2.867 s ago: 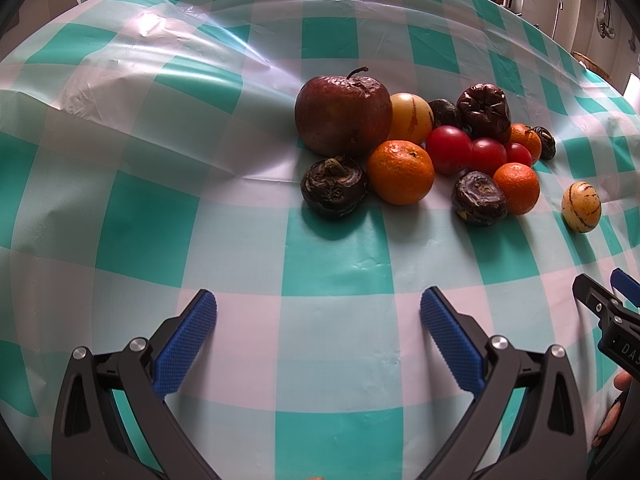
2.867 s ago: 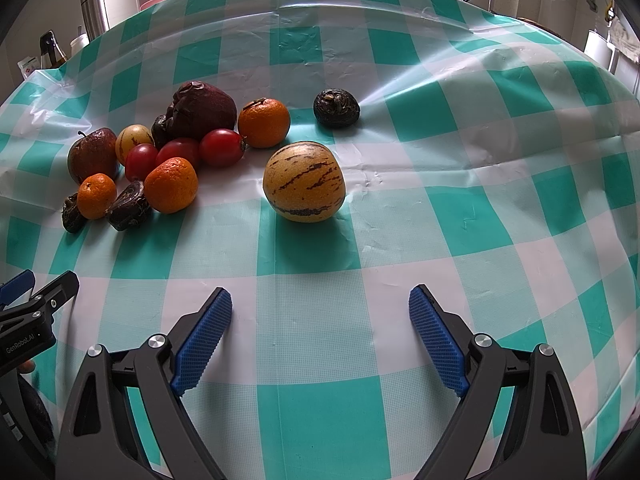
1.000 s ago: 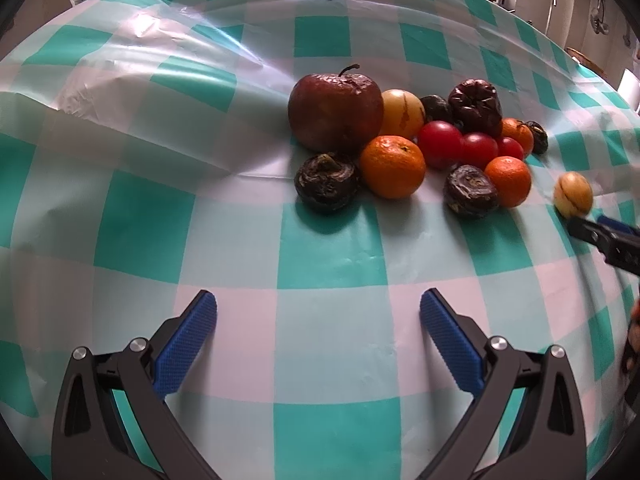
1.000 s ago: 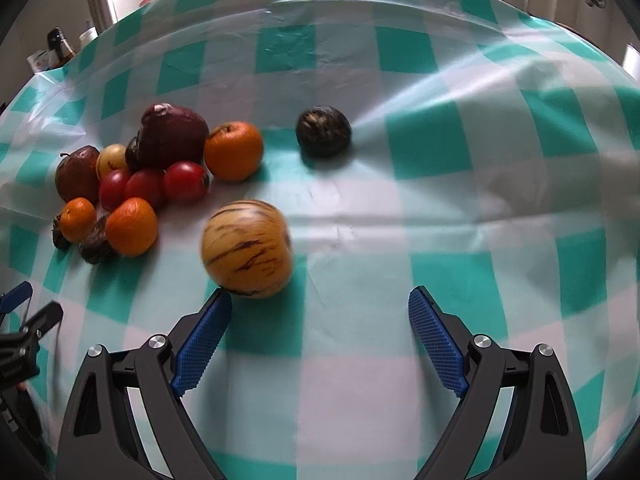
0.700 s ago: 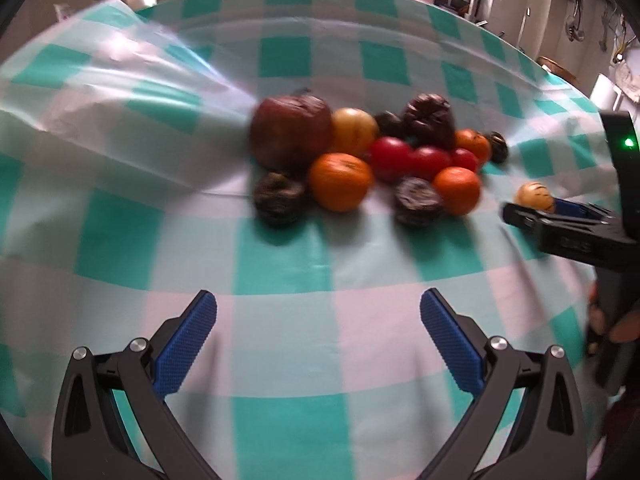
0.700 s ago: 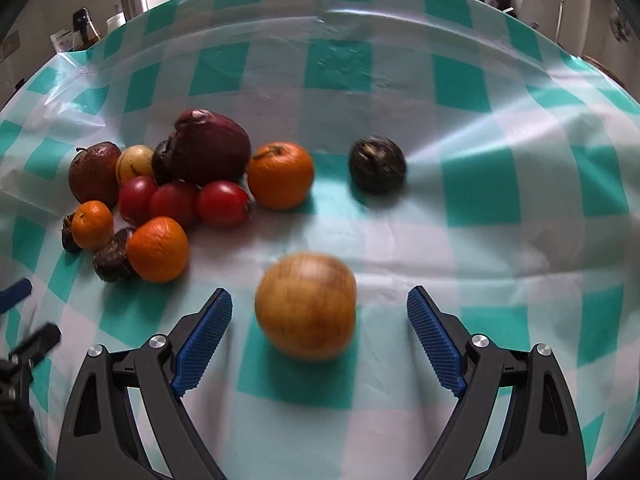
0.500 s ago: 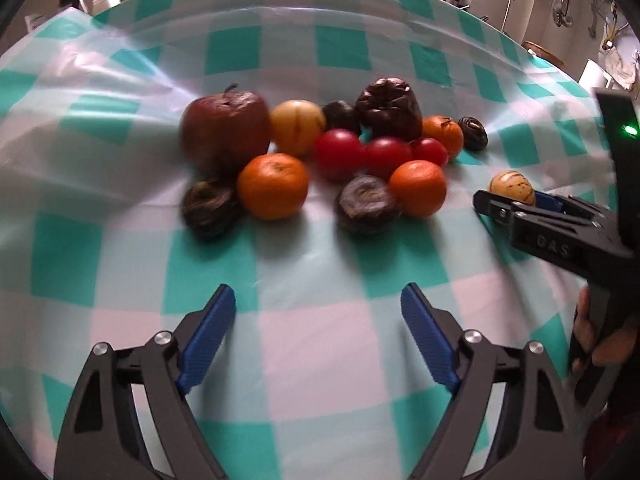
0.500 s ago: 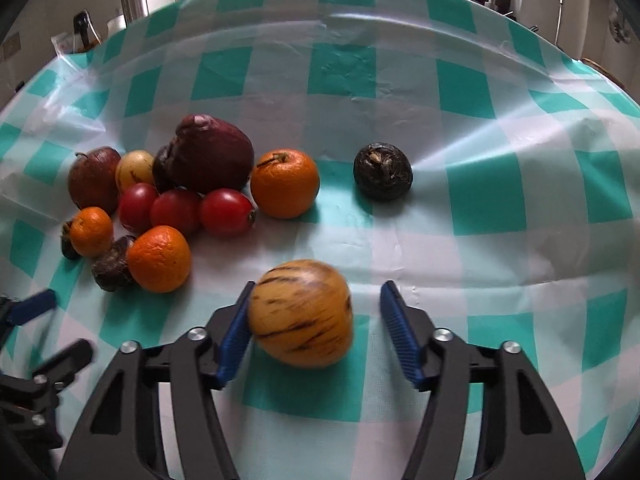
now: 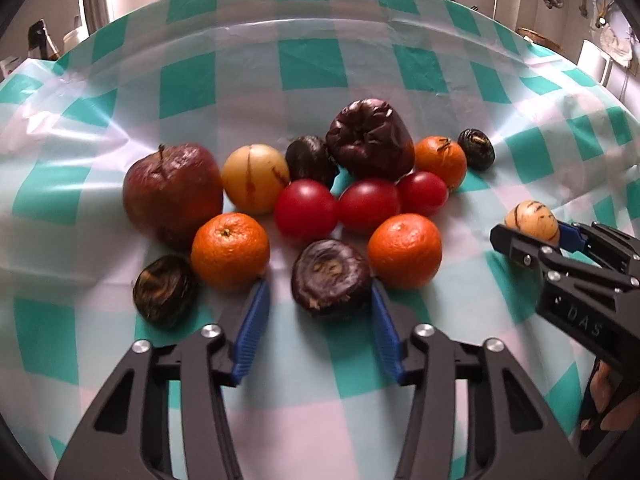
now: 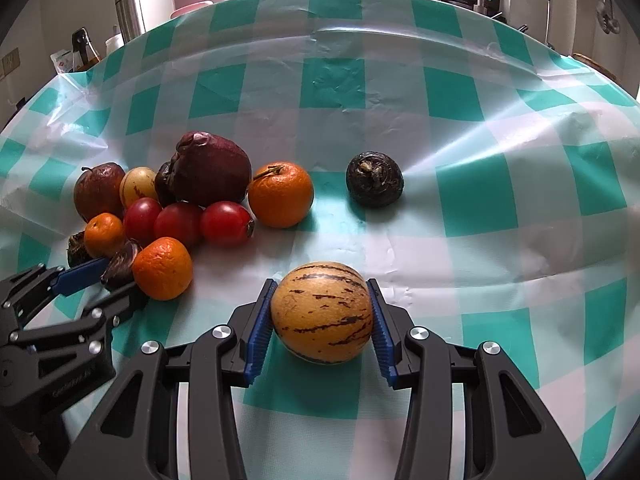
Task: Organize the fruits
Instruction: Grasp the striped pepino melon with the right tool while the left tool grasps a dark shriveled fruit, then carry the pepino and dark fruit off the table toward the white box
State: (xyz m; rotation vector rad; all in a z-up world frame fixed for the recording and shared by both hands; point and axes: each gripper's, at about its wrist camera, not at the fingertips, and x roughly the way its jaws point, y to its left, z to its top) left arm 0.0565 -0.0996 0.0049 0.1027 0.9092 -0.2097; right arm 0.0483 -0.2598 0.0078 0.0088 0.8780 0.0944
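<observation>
Right tongs (image 10: 322,316) gripping striped melon (image 10: 322,312), resting mid-bench; left tongs (image 9: 318,312), just closing, hugging dark shrivelled fruit (image 9: 330,278) at pile's near edge. Sorting barely beginning; pile (image 9: 306,208) waiting.

On my left wrist feed, raised letters "DAS" show on the black body of the right tongs (image 9: 532,236), cut off at the frame's edge. On my right wrist feed, faint embossed lettering marks the left tongs (image 10: 100,280), too small for me to read.
</observation>
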